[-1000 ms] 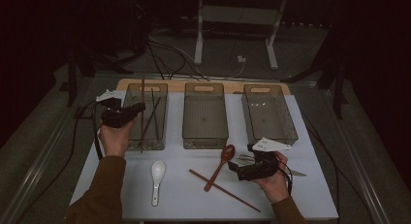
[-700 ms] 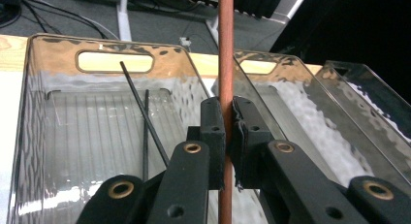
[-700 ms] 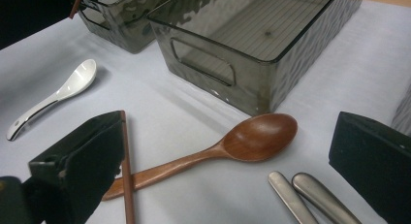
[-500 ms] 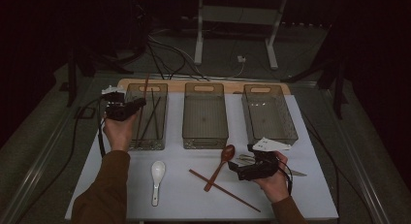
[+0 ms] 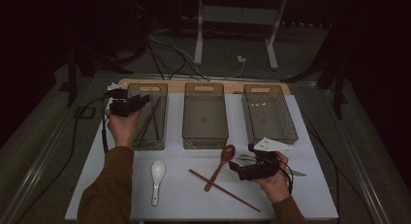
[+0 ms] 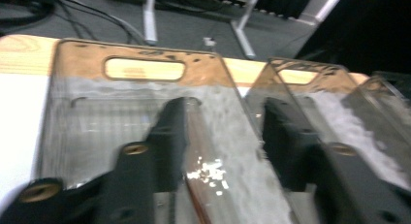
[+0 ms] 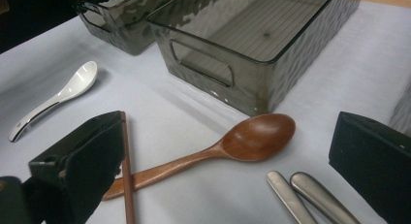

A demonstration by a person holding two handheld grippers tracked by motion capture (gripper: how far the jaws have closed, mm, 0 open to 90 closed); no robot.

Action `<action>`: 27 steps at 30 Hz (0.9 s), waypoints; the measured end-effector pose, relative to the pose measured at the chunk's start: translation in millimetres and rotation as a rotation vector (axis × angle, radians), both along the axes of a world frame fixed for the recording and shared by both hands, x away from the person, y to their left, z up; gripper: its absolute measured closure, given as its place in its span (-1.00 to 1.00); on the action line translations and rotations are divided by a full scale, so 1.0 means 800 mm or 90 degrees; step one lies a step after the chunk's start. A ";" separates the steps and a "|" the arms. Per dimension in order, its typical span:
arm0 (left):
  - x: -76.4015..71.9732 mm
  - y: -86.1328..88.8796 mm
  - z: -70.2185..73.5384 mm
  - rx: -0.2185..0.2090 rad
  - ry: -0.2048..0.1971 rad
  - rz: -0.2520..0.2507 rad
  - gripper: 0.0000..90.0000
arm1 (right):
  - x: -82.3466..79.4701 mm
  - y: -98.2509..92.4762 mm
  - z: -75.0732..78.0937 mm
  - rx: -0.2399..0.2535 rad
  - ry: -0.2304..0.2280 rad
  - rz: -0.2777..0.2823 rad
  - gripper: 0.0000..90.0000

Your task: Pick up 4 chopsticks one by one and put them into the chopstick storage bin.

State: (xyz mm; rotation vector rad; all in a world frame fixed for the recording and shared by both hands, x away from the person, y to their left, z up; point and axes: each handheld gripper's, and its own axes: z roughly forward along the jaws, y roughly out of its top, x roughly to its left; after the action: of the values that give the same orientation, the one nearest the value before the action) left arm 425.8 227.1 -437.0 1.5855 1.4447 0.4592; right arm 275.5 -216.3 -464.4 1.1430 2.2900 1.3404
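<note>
Dark room, cables and a white stand's legs on the floor behind a table covered in a white sheet.

From the high view, three smoky clear bins sit in a row. Taking the middle bin as the landmark: the left bin sits to its left, with brown chopsticks lying lengthwise inside. The left gripper hovers over that left bin's outer edge. Its jaws have just been opening and stand apart with nothing between them. In front of the middle bin lie a wooden spoon crossing a single chopstick, and a white ceramic spoon further left. The right gripper sits front-right of the middle bin, just beside the wooden spoon.

Left gripper view: the jaws are spread above the left bin, and a brown chopstick lies in the bin below the gap, not pinched.

Right gripper view: the jaws are wide apart, holding nothing. The wooden spoon lies on the sheet between them, in front of the middle bin, with two metal handles at the lower right and the white spoon off to the left.
</note>
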 end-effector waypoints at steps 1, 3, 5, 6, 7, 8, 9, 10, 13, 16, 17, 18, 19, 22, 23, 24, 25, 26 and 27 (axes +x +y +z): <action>-0.001 0.000 0.000 0.005 -0.001 0.003 0.07 | 0.000 -0.001 0.000 0.001 0.000 0.000 -1.00; -0.004 0.002 0.001 0.010 -0.003 0.009 -0.02 | 0.000 -0.002 0.000 0.002 -0.001 -0.003 -1.00; -0.007 0.005 0.003 0.000 -0.013 0.013 -0.06 | 0.000 -0.002 0.001 0.002 0.000 -0.003 -1.00; -0.009 0.007 0.004 -0.003 -0.018 0.011 -0.07 | 0.000 -0.002 0.001 0.002 -0.001 -0.004 -1.00; -0.010 0.008 0.005 0.003 -0.023 0.012 -0.12 | 0.000 -0.002 0.001 0.002 -0.002 -0.003 -1.00; -0.012 0.009 0.007 0.007 -0.025 0.013 -0.18 | 0.000 -0.002 0.001 0.002 -0.002 -0.004 -1.00; -0.013 0.010 0.008 0.004 -0.026 0.013 -0.24 | 0.000 -0.002 0.002 0.003 -0.002 -0.004 -1.00; -0.015 0.011 0.009 0.008 -0.028 0.013 -0.32 | 0.000 -0.002 0.002 0.003 -0.003 -0.004 -1.00; -0.019 0.013 0.012 0.016 -0.037 0.018 -0.48 | 0.000 -0.003 0.002 0.004 -0.004 -0.004 -1.00; -0.023 0.016 0.014 0.014 -0.047 0.020 -0.59 | 0.000 -0.003 0.002 0.005 -0.005 -0.004 -1.00; -0.025 0.016 0.014 0.014 -0.049 0.018 -0.62 | -0.001 -0.003 0.002 0.006 -0.005 -0.004 -1.00; -0.026 0.017 0.015 0.017 -0.050 0.019 -0.63 | -0.001 -0.003 0.002 0.006 -0.006 -0.004 -1.00; -0.027 0.017 0.015 0.014 -0.054 0.017 -0.66 | -0.001 -0.003 0.002 0.007 -0.006 -0.004 -1.00; -0.033 0.020 0.018 0.007 -0.064 0.013 -0.80 | 0.000 -0.003 0.002 0.007 -0.006 -0.003 -1.00; -0.035 0.020 0.018 0.002 -0.070 0.011 -0.84 | -0.001 -0.003 0.002 0.006 -0.006 -0.003 -1.00; -0.039 0.021 0.019 0.002 -0.074 0.007 -0.91 | -0.001 -0.003 0.002 0.007 -0.006 -0.002 -1.00; -0.041 0.020 0.019 0.005 -0.079 0.001 -0.95 | -0.001 -0.003 0.002 0.007 -0.007 -0.002 -1.00; -0.044 0.020 0.019 0.006 -0.084 -0.002 -0.95 | -0.001 -0.003 0.002 0.007 -0.008 -0.001 -1.00; -0.047 0.020 0.019 0.006 -0.089 -0.004 -0.96 | 0.000 -0.003 0.002 0.007 -0.008 -0.001 -1.00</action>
State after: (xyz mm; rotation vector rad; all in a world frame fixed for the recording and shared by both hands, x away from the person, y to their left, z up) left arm 388.6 242.9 -421.9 1.5333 1.3326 0.5621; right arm 275.1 -218.4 -462.8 1.1369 2.2754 1.3573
